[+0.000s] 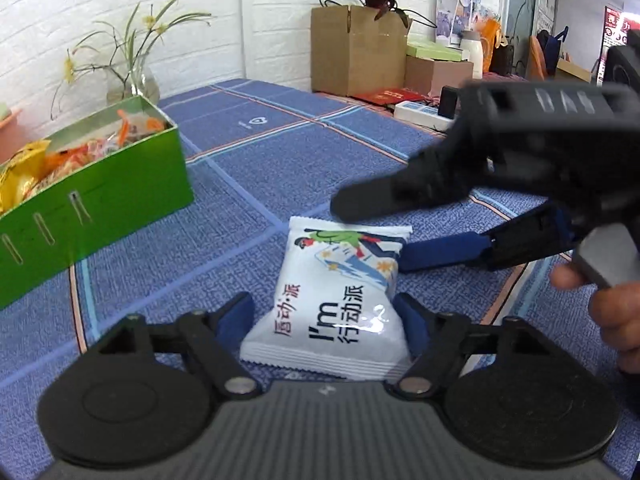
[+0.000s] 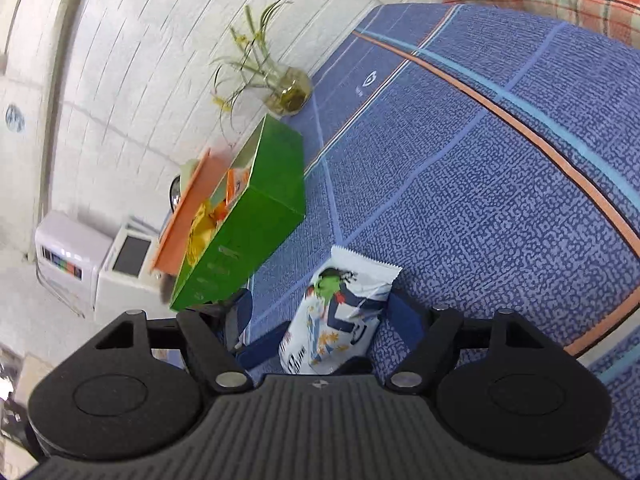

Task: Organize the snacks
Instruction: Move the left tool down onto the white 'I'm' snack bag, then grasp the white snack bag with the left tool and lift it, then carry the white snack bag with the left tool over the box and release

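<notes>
A blue patterned tablecloth (image 1: 304,148) covers the table. A green box (image 1: 100,184) of snacks sits at its left. The white snack packet (image 1: 336,300) lies between both spread-fingered tools: the left gripper (image 1: 326,320) straddles its near end, the right gripper (image 1: 384,232) its far end.

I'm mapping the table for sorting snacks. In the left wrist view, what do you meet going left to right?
Green box holding snacks → white snack packet between the left gripper fingers → right gripper, its fingers apart at the packet's far end.
</notes>
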Action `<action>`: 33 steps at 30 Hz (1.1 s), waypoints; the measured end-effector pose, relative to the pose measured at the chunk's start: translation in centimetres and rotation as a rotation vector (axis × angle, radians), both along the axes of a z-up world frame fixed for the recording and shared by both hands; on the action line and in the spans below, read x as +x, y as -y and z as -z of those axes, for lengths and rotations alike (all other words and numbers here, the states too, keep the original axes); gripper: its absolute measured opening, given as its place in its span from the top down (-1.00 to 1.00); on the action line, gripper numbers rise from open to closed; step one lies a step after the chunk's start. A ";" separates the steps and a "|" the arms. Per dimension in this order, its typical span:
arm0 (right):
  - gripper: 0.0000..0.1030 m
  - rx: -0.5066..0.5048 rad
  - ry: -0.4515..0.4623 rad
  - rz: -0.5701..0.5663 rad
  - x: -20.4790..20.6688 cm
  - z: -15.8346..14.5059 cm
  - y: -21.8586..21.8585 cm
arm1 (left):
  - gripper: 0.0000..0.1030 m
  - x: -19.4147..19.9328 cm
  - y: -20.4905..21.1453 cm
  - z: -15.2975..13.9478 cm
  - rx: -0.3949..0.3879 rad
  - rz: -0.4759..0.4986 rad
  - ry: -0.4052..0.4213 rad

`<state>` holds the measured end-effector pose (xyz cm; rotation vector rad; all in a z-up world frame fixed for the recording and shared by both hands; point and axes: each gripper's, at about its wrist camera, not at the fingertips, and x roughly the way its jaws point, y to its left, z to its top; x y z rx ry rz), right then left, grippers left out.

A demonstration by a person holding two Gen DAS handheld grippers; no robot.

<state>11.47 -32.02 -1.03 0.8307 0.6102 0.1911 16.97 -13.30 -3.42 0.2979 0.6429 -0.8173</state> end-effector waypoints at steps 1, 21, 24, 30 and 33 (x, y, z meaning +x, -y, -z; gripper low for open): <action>-1.00 -0.028 0.004 -0.005 0.1 -0.2 -0.4 | -0.39 -0.1 0.0 0.0 0.000 -0.003 0.003; 0.00 -0.439 0.196 -0.119 2.6 -6.4 -7.2 | -0.24 0.0 -3.8 -3.8 -0.062 -0.165 0.166; 0.01 -0.532 0.256 -0.174 3.1 -7.8 -9.4 | -0.15 0.2 -4.9 -5.0 -0.076 -0.200 0.187; 0.04 -0.571 0.375 -0.276 4.8 -10.2 -12.2 | -0.15 0.7 -8.3 -7.2 -0.128 -0.309 0.242; 0.06 -0.538 0.412 -0.325 6.2 -10.9 -12.9 | -0.15 1.3 -9.7 -8.2 -0.131 -0.358 0.266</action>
